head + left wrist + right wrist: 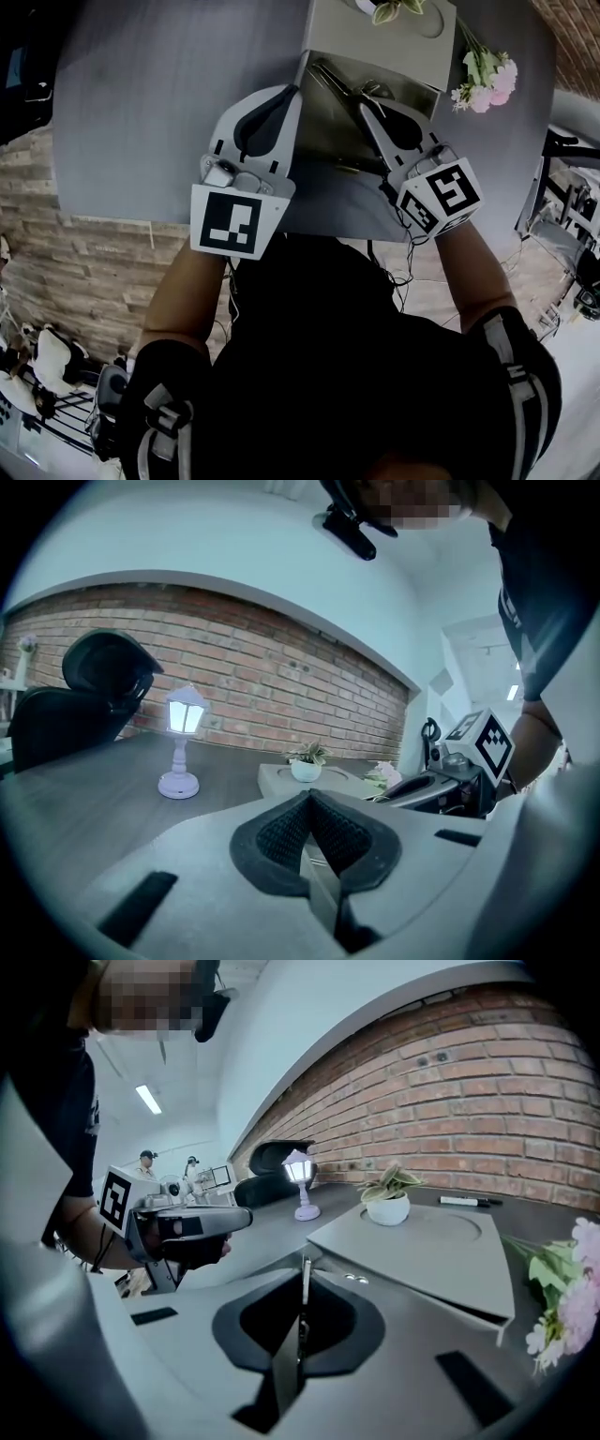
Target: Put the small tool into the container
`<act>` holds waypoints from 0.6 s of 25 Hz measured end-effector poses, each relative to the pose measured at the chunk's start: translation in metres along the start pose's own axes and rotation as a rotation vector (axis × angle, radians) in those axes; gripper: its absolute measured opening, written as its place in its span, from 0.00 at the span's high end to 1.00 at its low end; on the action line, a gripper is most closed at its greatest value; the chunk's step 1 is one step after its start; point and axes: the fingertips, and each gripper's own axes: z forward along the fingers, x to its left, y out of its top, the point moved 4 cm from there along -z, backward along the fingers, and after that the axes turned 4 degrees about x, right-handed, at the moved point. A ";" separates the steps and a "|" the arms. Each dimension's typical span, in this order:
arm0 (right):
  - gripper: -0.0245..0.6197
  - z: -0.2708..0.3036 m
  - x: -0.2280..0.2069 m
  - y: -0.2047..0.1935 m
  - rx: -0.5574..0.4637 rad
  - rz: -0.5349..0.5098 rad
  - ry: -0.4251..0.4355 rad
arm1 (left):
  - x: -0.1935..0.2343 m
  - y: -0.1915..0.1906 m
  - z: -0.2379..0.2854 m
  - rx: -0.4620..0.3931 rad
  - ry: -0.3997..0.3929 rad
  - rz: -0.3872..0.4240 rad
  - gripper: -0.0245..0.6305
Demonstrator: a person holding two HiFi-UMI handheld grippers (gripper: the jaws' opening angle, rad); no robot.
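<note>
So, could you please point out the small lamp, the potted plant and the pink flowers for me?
Small lamp (184, 714), left gripper view, on its lit shade.
Potted plant (387, 1209), right gripper view, on its white pot.
Pink flowers (489, 91), head view, on the blossoms.

Small lit lamp, potted plant, pink flowers, black marker on grey table.

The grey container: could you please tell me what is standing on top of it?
A small potted plant stands on top of the container, near one edge. The open compartment below is partly hidden by that top and, in the head view, by the right hand-held gripper.
</note>
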 end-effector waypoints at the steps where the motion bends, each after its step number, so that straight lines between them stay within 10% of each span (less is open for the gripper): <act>1: 0.96 0.002 0.000 0.000 0.004 -0.001 0.003 | 0.001 -0.001 0.000 0.001 0.001 -0.002 0.95; 15: 0.93 0.007 -0.004 -0.006 0.065 0.015 -0.014 | 0.005 0.015 -0.014 -0.022 0.028 0.018 0.95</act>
